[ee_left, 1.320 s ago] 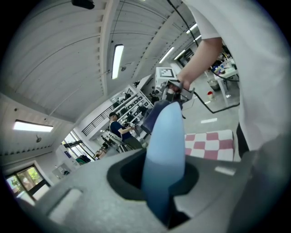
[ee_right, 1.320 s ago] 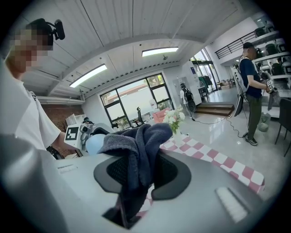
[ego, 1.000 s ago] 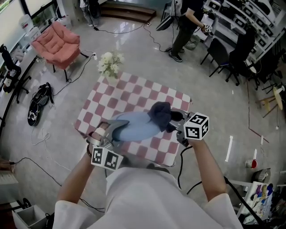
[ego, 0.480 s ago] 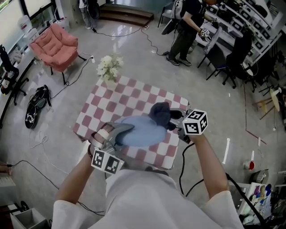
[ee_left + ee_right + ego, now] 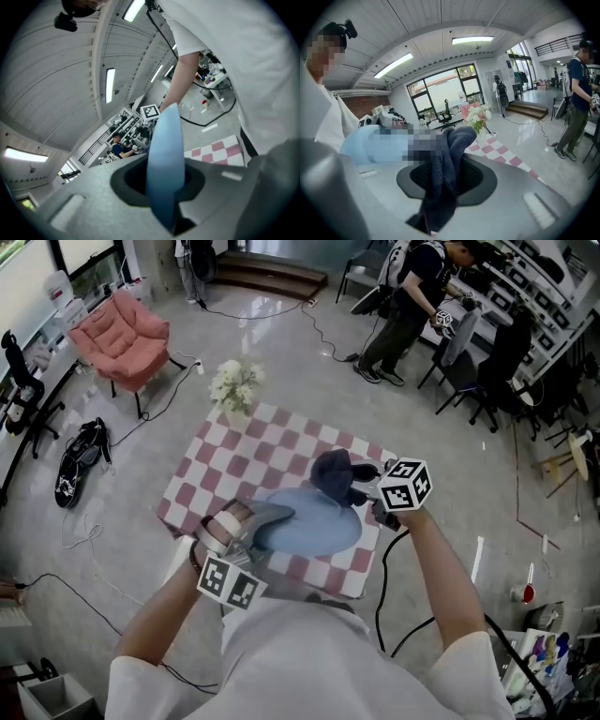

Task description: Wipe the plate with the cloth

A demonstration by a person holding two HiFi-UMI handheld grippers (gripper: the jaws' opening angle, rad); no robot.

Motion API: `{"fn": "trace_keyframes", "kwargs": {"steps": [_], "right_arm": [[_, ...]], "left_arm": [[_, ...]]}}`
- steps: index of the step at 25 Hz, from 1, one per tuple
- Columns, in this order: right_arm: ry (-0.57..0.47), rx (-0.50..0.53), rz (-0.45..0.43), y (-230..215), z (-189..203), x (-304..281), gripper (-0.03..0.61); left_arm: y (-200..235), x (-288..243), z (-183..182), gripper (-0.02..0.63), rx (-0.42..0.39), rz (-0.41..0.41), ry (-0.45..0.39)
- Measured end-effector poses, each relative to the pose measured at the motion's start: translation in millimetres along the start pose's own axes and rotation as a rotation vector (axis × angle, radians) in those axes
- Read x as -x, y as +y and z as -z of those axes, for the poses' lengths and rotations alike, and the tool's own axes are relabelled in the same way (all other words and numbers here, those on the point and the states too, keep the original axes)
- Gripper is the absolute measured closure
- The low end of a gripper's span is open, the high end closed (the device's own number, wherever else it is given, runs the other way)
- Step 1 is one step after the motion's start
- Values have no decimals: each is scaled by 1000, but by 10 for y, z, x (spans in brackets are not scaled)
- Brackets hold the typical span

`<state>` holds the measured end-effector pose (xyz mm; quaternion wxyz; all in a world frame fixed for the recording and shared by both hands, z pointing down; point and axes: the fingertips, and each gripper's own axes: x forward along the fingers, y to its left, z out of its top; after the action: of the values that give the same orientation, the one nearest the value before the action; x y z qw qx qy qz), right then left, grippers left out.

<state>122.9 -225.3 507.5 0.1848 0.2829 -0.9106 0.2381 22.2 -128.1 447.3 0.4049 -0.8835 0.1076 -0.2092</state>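
Gripping light-blue plate [image 5: 314, 526] in left gripper [image 5: 246, 526], right gripper [image 5: 364, 491] pinching dark cloth [image 5: 334, 474]

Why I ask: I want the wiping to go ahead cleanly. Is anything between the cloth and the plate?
Nothing visible. The right gripper holds the dark cloth right at the blue plate's far edge, with no object between them. The left gripper clamps the plate's opposite rim, away from the cloth.

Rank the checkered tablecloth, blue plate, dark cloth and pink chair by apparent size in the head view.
1. checkered tablecloth
2. blue plate and pink chair: about alike, and the chair stands farther off
3. dark cloth
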Motion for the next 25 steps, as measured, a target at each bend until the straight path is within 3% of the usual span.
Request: {"fn": "trace_keyframes", "kwargs": {"steps": [3,9,25], "right_arm": [[18,28,-8,4,-99,-3,469],[173,88,-64,154,75,-115,469],[236,182,-294,990,13,-71,472]], "left_arm": [[-14,0,-50,555,-32,1,-5],[-8,-14,-105,554,-92,-10,-1],[-173,-111,-44,548,-98,27,38]]}}
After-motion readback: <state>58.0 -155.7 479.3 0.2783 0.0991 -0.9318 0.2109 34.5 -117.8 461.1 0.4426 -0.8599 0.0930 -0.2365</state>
